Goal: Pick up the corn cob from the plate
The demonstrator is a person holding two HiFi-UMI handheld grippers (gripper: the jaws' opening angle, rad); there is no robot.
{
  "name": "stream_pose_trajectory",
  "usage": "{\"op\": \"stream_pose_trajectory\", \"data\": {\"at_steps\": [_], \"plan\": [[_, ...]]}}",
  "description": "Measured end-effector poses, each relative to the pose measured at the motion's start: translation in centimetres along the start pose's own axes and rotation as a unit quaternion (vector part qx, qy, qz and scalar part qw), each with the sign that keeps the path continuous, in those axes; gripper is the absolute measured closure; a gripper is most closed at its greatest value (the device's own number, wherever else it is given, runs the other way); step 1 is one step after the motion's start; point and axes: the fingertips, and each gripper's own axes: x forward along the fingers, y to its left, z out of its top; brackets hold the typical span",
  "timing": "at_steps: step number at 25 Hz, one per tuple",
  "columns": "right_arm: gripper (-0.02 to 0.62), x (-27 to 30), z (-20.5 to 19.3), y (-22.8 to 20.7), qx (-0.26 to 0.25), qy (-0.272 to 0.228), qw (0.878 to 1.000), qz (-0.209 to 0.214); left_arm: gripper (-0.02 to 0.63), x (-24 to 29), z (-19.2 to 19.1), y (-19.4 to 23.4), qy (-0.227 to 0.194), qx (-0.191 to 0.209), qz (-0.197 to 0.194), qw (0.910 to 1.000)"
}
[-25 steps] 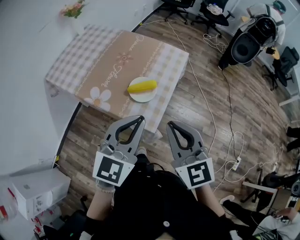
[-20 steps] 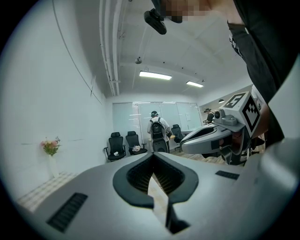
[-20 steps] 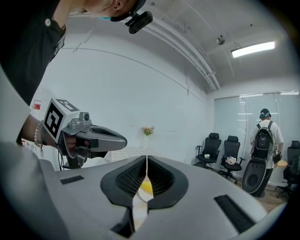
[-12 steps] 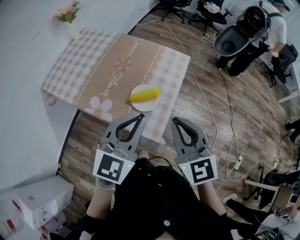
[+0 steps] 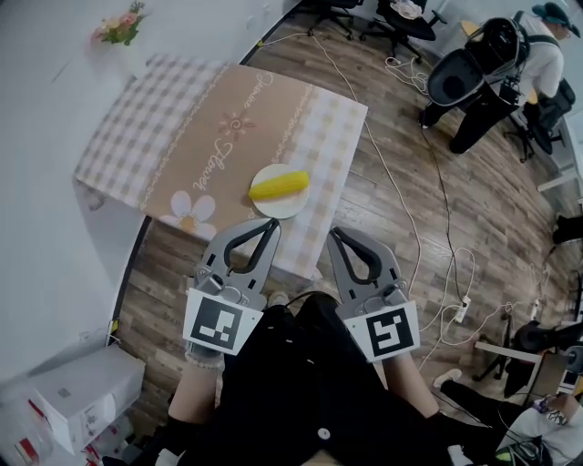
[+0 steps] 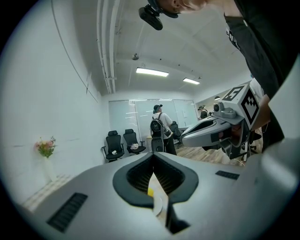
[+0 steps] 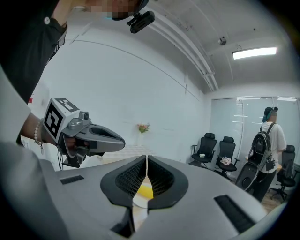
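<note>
A yellow corn cob (image 5: 280, 186) lies on a white plate (image 5: 281, 208) near the front edge of a table with a checked cloth (image 5: 182, 136). My left gripper (image 5: 273, 224) is shut and empty, its tips just short of the plate. My right gripper (image 5: 333, 234) hovers beside it, off the table's front right edge, also shut with nothing in it. In the left gripper view the corn cob (image 6: 150, 191) and plate (image 6: 158, 205) show through the hollow behind the closed jaws. The right gripper view shows the corn cob (image 7: 144, 190) the same way.
A vase of flowers (image 5: 114, 27) stands at the table's far left corner. White cables (image 5: 428, 237) trail over the wooden floor to the right. A white box (image 5: 77, 396) sits low on the left. A person (image 5: 537, 45) with a black bag and office chairs are at the far right.
Both grippers have come closer to the table, so the plate and corn now lie just ahead of the left tips. Both stay shut. The person at the back has shifted.
</note>
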Motion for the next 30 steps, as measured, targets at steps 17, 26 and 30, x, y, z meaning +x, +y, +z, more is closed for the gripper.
{"op": "stream_pose_trajectory", "data": {"at_steps": [17,26,30], "plan": [[0.552,2.0,-1.0,-0.6,0.014,0.015,1.000,0.018,0.592,1.4,-2.3,2.6,0.034,-0.001,0.024,0.9992],[0.552,4.2,-1.7,-2.2,0.017,0.028,0.999,0.033,0.591,4.3,-3.0,3.5,0.045,0.013,0.004,0.9989],[0.552,5.1,-2.2,-3.1,0.019,0.031,0.999,0.038,0.591,5.7,-3.7,3.9,0.053,0.012,0.000,0.9985]]}}
